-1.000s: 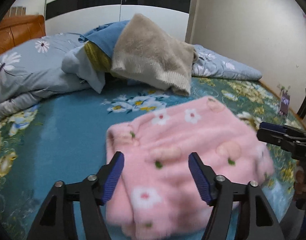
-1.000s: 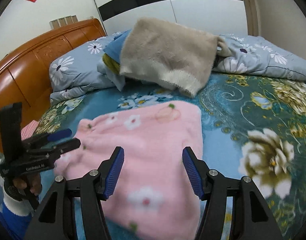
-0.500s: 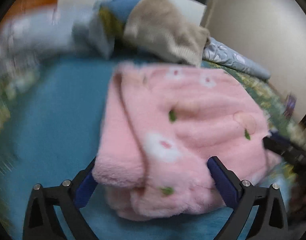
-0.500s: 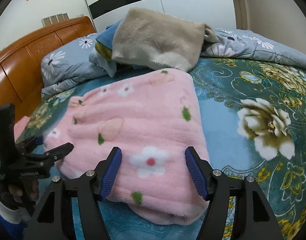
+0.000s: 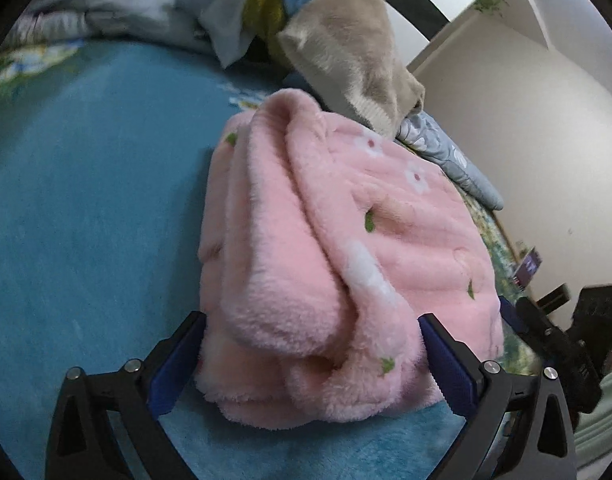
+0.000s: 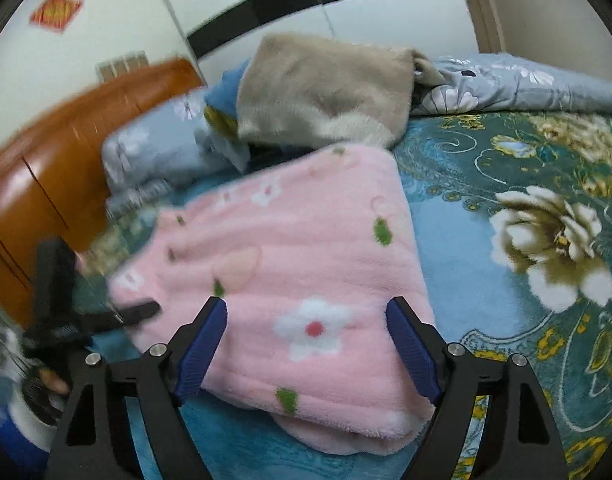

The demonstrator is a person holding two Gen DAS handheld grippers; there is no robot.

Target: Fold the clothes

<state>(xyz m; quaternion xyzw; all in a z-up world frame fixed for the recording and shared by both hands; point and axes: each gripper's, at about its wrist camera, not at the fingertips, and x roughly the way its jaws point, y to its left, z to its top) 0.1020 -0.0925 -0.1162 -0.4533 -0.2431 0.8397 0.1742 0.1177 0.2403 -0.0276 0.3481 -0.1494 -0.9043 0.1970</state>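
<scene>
A folded pink fleece garment with white flowers lies on the blue floral bedspread. My left gripper is open wide, and the garment's thick near end sits between its blue pads. In the right wrist view the same garment lies flat. My right gripper is low over its near corner, its jaws opening, with the pink cloth between and under the fingers. Each view also catches the other gripper: the right one at the garment's far side, the left one at its left edge.
Behind the garment lies a heap of clothes topped by a beige fleece, with blue and yellow pieces under it. Grey floral bedding runs along the back. A wooden headboard stands at the left, a white wall at the right.
Both grippers have come down and closer to the pink garment, and their jaws have spread wider. The left one has rolled, and the garment's end now sits between its fingers.
</scene>
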